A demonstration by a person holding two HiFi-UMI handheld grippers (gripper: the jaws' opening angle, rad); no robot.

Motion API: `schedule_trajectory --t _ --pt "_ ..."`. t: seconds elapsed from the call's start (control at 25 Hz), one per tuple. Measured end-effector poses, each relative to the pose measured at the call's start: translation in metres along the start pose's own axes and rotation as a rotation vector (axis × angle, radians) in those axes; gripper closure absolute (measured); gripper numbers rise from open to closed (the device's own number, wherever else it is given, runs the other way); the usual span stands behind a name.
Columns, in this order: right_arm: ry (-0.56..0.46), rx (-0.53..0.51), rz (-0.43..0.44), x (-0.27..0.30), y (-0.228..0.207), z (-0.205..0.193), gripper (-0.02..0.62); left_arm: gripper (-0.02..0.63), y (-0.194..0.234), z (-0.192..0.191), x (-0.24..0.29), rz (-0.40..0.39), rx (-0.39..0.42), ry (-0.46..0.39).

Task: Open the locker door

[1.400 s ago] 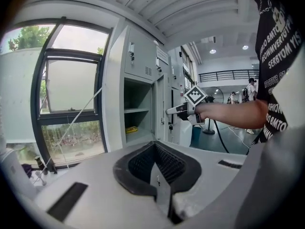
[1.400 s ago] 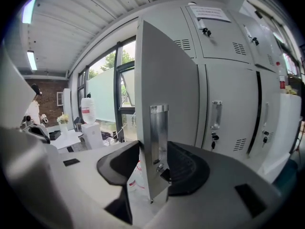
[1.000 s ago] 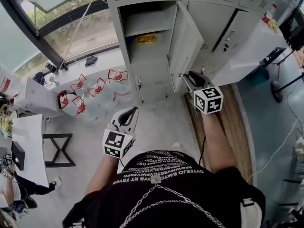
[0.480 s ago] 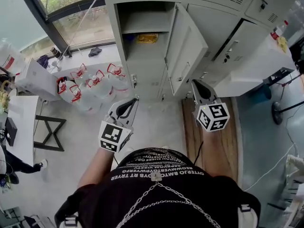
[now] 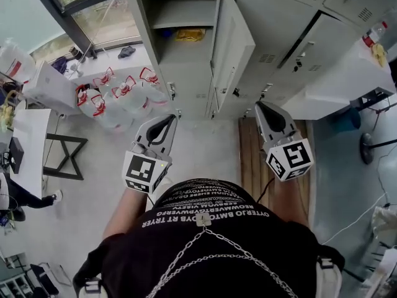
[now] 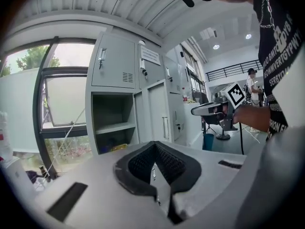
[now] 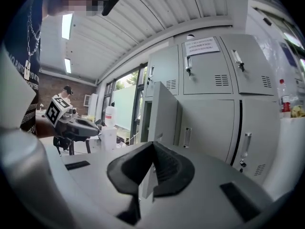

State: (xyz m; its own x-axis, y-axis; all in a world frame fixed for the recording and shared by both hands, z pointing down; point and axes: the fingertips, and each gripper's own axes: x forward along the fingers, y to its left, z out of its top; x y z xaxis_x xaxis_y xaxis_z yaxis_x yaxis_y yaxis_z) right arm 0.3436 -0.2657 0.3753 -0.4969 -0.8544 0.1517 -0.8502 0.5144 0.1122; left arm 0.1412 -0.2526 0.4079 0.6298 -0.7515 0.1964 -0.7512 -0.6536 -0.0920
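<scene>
The grey locker door [image 5: 234, 39] stands swung out to the right, and its compartment [image 5: 180, 14] is open, with a shelf and a yellow item [image 5: 189, 35] inside. In the right gripper view the door [image 7: 164, 113] shows edge-on ahead. In the left gripper view the open compartment [image 6: 112, 113] lies ahead to the left. My left gripper [image 5: 172, 118] hangs over the floor in front of the locker, shut and empty [image 6: 154, 146]. My right gripper [image 5: 258, 106] is below the door, apart from it, with its jaws closed on nothing [image 7: 153, 146].
Several water jugs with red handles [image 5: 121, 95] stand left of the locker. A wooden board [image 5: 248, 151] lies on the floor under my right gripper. A black stool [image 5: 62, 157] and a white table [image 5: 31, 148] are at the left. A white counter [image 5: 347, 73] is at the right.
Both grippers have drawn back from the locker toward the person and risen. The right gripper has left the door's edge. The door stays open.
</scene>
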Motion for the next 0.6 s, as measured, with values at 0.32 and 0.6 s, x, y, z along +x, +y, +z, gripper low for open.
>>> schedule_trajectory --t 0.32,0.6 --pt "-0.042 0.001 0.006 0.002 -0.027 -0.003 0.598 0.603 -0.026 -0.006 0.014 0.017 0.02 0.066" --pt "-0.04 0.033 0.002 -0.004 -0.037 -0.023 0.598 0.603 -0.048 0.003 0.018 -0.017 0.081 0.051"
